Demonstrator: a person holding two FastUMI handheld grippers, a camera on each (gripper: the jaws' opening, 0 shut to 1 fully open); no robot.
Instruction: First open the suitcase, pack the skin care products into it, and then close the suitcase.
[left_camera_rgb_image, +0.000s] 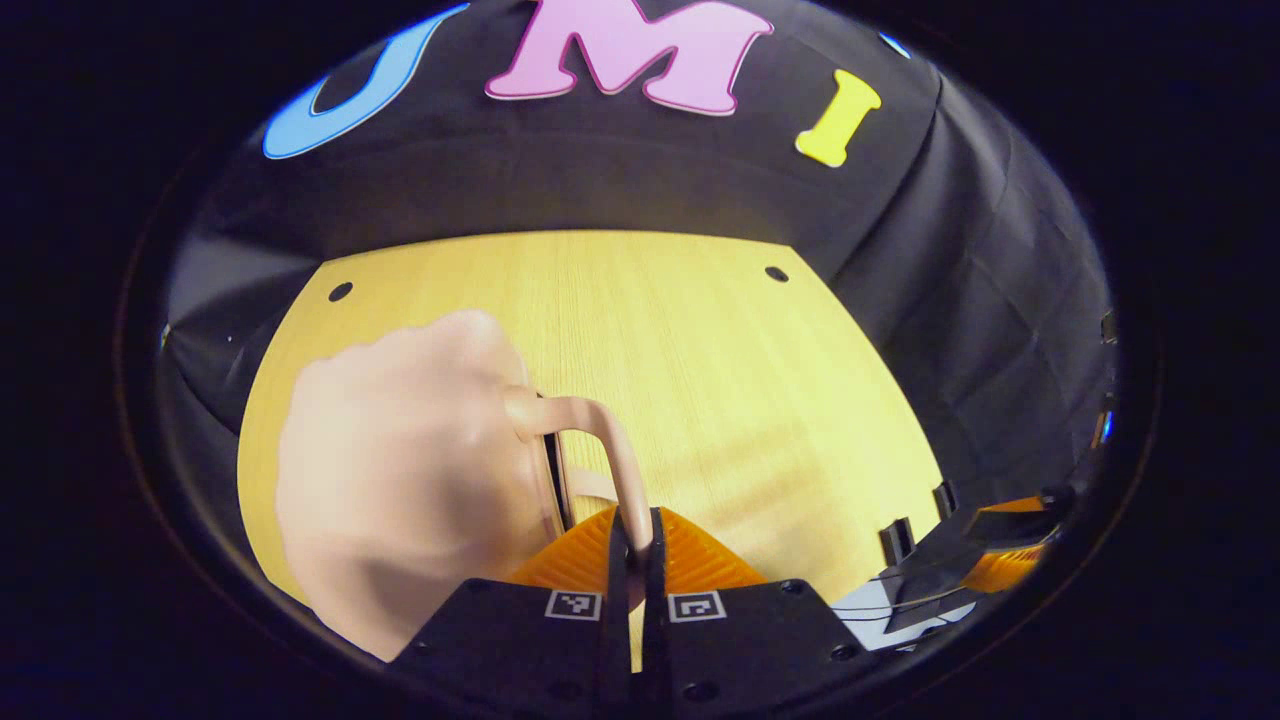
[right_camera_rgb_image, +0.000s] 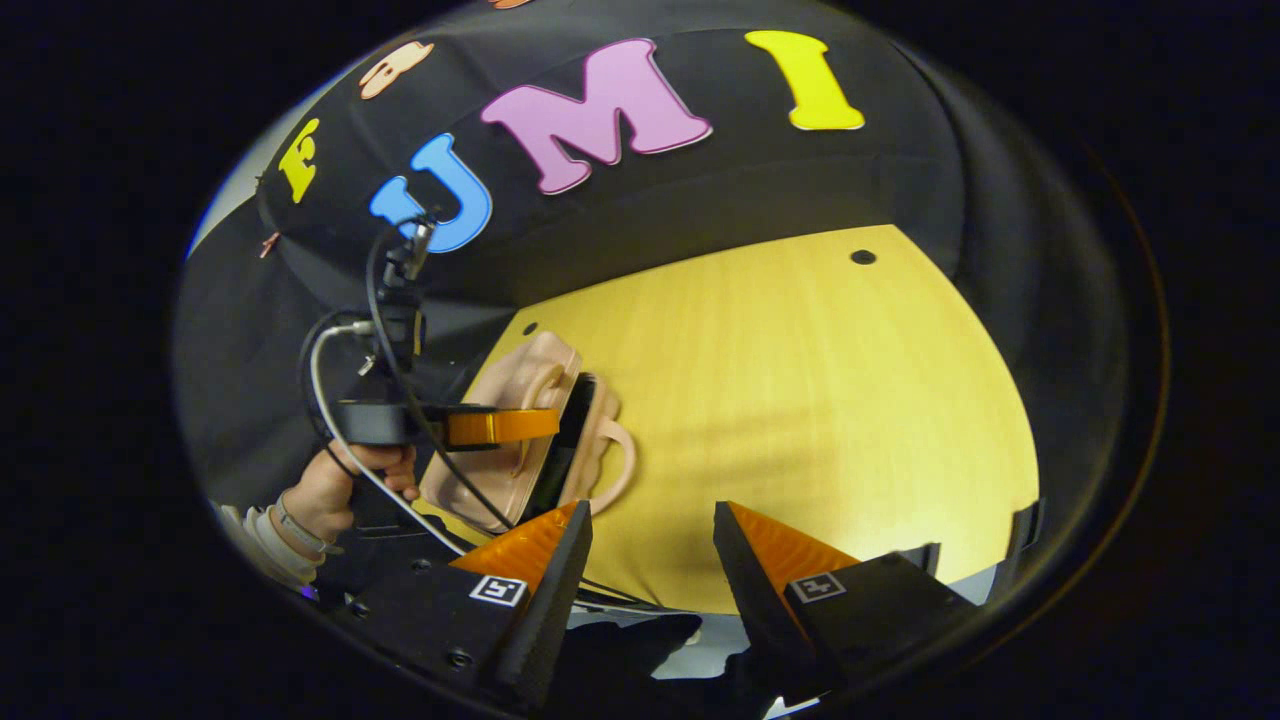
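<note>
Left gripper view: the left tool (left_camera_rgb_image: 638, 525) sits at bottom centre with its fingers drawn together on the curved handle (left_camera_rgb_image: 618, 455) of the pale pink suitcase (left_camera_rgb_image: 400, 470). The suitcase fills the lower left of the frame and stands on the yellow wooden bench (left_camera_rgb_image: 700, 350). The right tool (left_camera_rgb_image: 1000, 560) appears at the lower right edge.

Right gripper view: the right tool (right_camera_rgb_image: 650, 530) sits at bottom centre, fingers spread wide and holding nothing, above the bench (right_camera_rgb_image: 800, 380). The suitcase (right_camera_rgb_image: 520, 420) stands upright at centre left, a dark seam visible between its two shells. The left tool (right_camera_rgb_image: 520, 425) reaches it from the left, held by a hand (right_camera_rgb_image: 345, 490) at lower left, with cables (right_camera_rgb_image: 330, 400) looping above.
</note>
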